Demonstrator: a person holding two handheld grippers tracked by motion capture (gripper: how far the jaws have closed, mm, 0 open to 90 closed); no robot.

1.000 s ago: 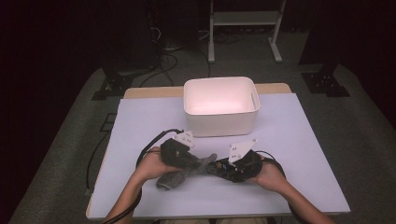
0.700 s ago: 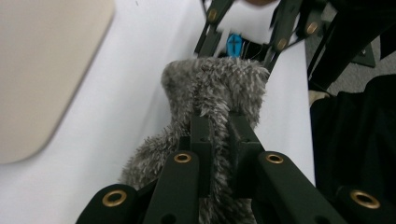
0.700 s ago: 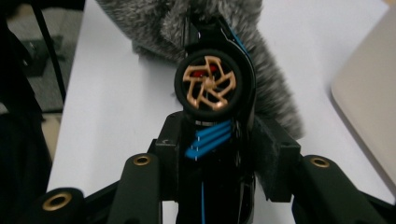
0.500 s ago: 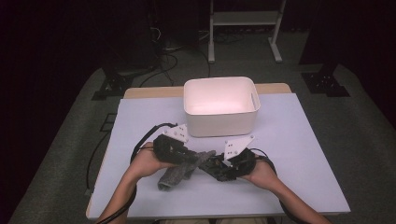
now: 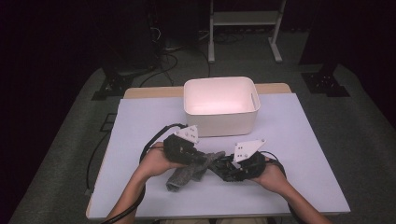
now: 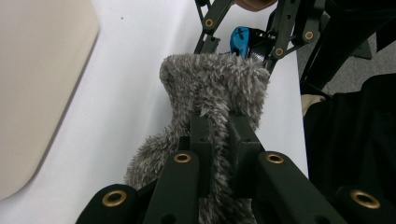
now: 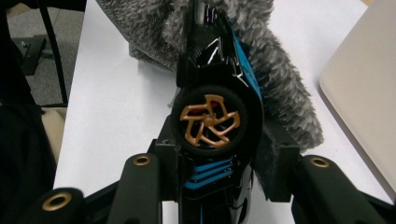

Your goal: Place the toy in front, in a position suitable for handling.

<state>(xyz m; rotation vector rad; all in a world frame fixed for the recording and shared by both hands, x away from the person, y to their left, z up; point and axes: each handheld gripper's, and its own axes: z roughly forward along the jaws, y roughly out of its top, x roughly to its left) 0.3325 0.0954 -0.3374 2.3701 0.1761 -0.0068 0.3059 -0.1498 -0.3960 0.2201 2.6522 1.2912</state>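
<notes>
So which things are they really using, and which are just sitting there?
In use:
fuzzy grey sock, pinched by the left gripper
toy car, clamped in the right gripper, nose in the sock

Just sitting there:
white bin

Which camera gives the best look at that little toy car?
The right gripper view: the toy car sits close up, gold wheel facing the camera. The left gripper view shows a blue bit behind the fuzzy sock.

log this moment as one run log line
left tongs: shut on fuzzy grey sock | right tongs: shut on toy car | car nose entering sock
</notes>
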